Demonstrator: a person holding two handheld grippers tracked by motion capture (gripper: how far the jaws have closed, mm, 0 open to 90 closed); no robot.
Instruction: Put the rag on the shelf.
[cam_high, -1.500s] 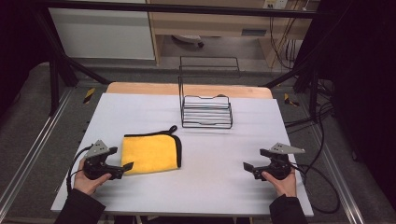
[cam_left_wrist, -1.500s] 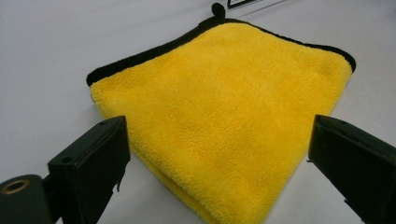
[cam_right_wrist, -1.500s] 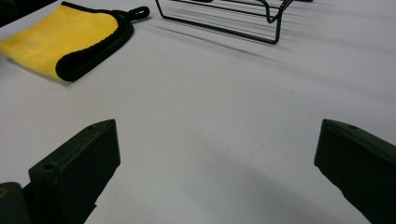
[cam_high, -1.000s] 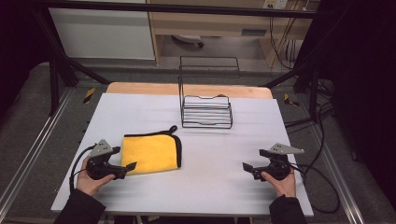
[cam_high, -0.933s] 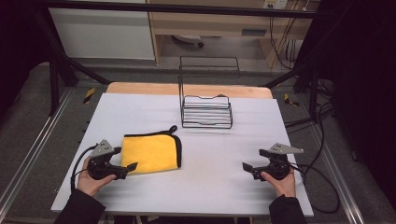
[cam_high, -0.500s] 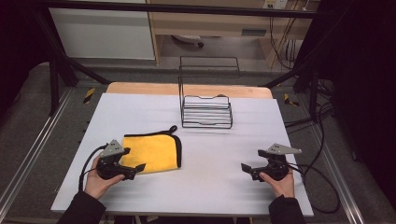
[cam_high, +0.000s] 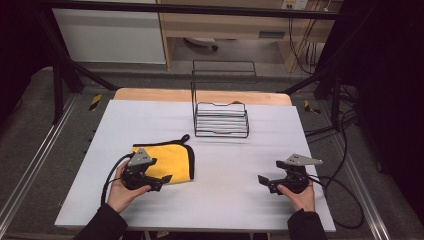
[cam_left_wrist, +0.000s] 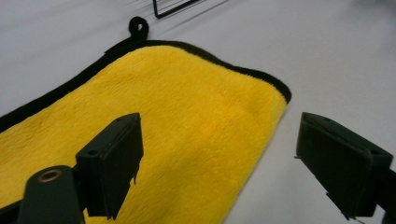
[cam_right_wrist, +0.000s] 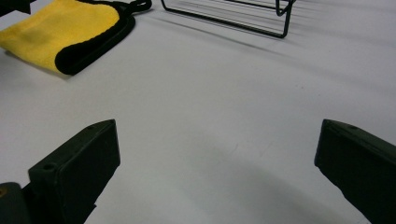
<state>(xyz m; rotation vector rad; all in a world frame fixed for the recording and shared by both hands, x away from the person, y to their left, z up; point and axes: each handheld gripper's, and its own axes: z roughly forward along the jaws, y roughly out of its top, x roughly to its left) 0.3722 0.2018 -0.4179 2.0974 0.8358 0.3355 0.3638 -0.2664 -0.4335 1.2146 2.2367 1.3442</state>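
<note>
High view: since 0.5 s ago the left gripper (cam_high: 161, 181) has moved fwd & inward – its jaws now sit over the near right edge of the yellow cloth (cam_high: 170, 156); 1.5 s ago it was at the cloth's left side. The right gripper (cam_high: 263, 181) has barely shifted, out on bare table (cam_high: 310, 140). Cloth lies flat just ahead of the left gripper, black-trimmed, its hang loop (cam_high: 184, 138) at the far corner. Black wire rack (cam_high: 220, 118) stands well beyond both grippers, upright back frame on its far side. Wide open white surface between the two grippers and ahead of the right one. Table's near edge is close behind both hands (cam_high: 121, 192); the right gripper's cable (cam_high: 345, 200) loops off past the table's right edge. Dark frame posts, grey floor and a pale wood shelf unit sit past the far edge.

Left gripper view: jaws spread wide apart, nothing held. One jaw is above the yellow cloth (cam_left_wrist: 154, 135), the other over bare table (cam_left_wrist: 327, 60) – the cloth's rounded corner lies between them. Can't tell if the jaw touches the pile. Loop (cam_left_wrist: 138, 25) and a bit of rack wire (cam_left_wrist: 173, 8) lie farther ahead.

Right gripper view: jaws wide apart, empty, plain white table (cam_right_wrist: 224, 107) between them. Yellow cloth (cam_right_wrist: 60, 28) far ahead to one side, rack base (cam_right_wrist: 233, 18) ahead, both well clear
</note>
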